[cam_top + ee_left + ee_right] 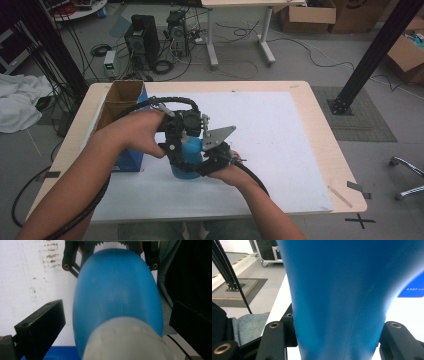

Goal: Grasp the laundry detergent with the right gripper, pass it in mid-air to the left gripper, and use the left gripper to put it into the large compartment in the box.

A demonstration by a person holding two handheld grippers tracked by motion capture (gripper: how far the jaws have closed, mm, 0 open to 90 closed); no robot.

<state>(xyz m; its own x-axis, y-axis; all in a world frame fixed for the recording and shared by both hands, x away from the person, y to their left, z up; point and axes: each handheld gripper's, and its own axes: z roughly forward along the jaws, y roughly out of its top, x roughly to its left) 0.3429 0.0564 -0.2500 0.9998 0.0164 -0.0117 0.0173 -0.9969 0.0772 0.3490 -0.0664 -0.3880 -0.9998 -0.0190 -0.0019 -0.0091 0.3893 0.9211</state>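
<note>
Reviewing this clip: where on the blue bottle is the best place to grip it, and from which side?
Probably the blue bottle's narrower body just below its pale cap, coming in level from the person's side. It stands upright on the white mat, and its smooth rounded body widens lower down, so fingers span the slimmer part more easily. The right gripper already has its jaws on either side of the body.

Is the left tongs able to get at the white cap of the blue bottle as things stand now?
Probably yes. The white cap already lies between the open jaws of the left tongs, with nothing in between. The right tongs grip the blue bottle at its far end.
</note>
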